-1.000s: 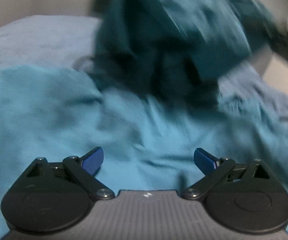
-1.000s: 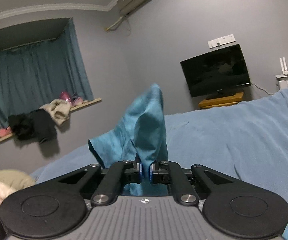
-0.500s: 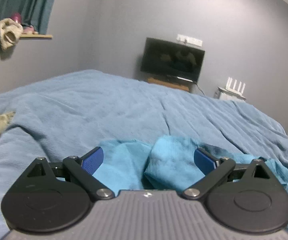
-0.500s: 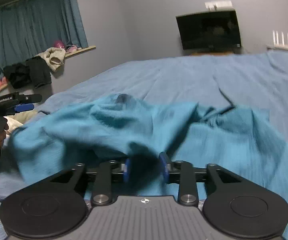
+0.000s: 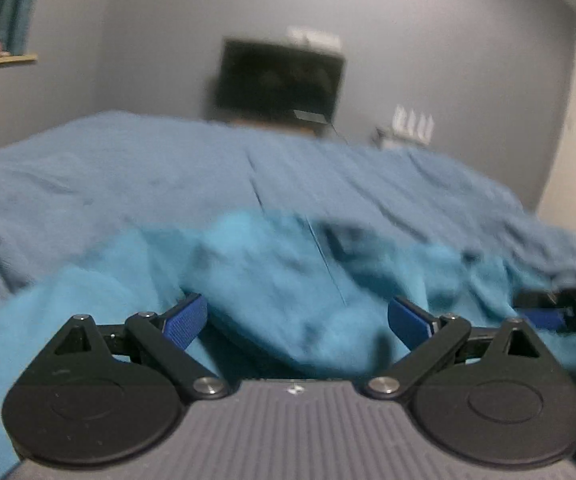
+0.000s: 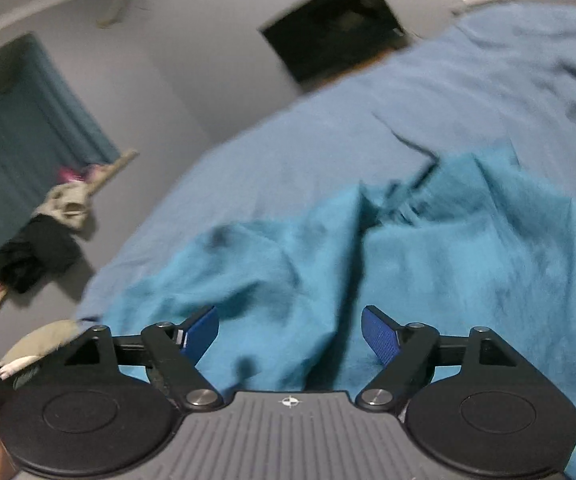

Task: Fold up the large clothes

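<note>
Teal cloth, a large garment, lies crumpled on the blue-covered bed in the left wrist view, filling the frame from 9 to 3 o'clock just ahead of the left hand-held gripper; its blue pads stand wide apart, a fold of cloth between them but not pinched. Television on the grey wall at 12 o'clock; view blurred. Right wrist view, tilted: the right hand-held gripper has just been opening, pads apart, the garment loose beneath and between them, unpressed. Bed cover beyond toward 1 o'clock. Curtain at 10 o'clock, with clothes heaped on a ledge at 9 o'clock.
</note>
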A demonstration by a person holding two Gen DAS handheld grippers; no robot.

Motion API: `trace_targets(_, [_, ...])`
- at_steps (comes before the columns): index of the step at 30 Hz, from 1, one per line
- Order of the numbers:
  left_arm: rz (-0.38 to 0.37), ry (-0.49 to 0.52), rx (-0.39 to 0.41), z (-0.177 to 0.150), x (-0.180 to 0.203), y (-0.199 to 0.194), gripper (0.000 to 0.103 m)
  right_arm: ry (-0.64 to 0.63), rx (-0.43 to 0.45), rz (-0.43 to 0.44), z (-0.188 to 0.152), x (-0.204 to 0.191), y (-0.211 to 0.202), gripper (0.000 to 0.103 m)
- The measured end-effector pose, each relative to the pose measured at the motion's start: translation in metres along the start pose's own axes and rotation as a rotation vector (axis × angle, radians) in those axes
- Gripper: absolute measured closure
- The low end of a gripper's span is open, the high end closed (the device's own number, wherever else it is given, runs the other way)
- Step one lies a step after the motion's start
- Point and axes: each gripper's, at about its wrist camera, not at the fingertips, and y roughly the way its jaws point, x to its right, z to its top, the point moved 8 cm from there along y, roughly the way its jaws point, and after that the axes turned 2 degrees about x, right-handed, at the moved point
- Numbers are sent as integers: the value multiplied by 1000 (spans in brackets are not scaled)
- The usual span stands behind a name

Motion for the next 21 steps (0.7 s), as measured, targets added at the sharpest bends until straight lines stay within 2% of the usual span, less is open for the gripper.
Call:
trace_targets(1, [2,32,-27,-8,4,6,5,22,-31,3,-5,3,13,25])
trace_targets(2, [5,59,-53,-15,6,11,5,35,-58,14,-10,3,21,33])
trace_targets(3, [7,78,-79,-22,6,18,5,38,-79,22,-15,2,27,57])
trace_targets(4, [11,90,-109,-29,6,23,5,22,-89,29,-20,1,33,73])
trace_targets(5, [12,98,-137,-35,5,27,5,-4,-86,17,-22,0,35,84])
trace_targets(8, [-19,102,-179,-44,7,34,5,-101,30,-45,-9,-6,25,92])
trace_targets(10, [-58,108,-178,-44,13,33,5,-142,100,-98,4,-7,15,92])
trace_targets(11, [-63,125,-175,-44,16,32,5,-162,106,-133,7,-5,12,92])
trace_targets(13, [-37,150,-146,-38,16,27,5,-165,51,-169,1,3,17,90])
trace_targets(16, [9,152,-60,-15,10,9,5,-93,-80,-95,-23,9,25,72])
trace_targets(17, [14,146,-24,-6,8,4,5,-114,-83,-79,-26,6,22,58])
trace_targets(18, [13,141,1,1,8,0,5,-161,-65,-86,-27,0,17,46])
trace_targets(21, [-9,128,51,20,16,4,5,-275,57,-174,-12,-11,1,42])
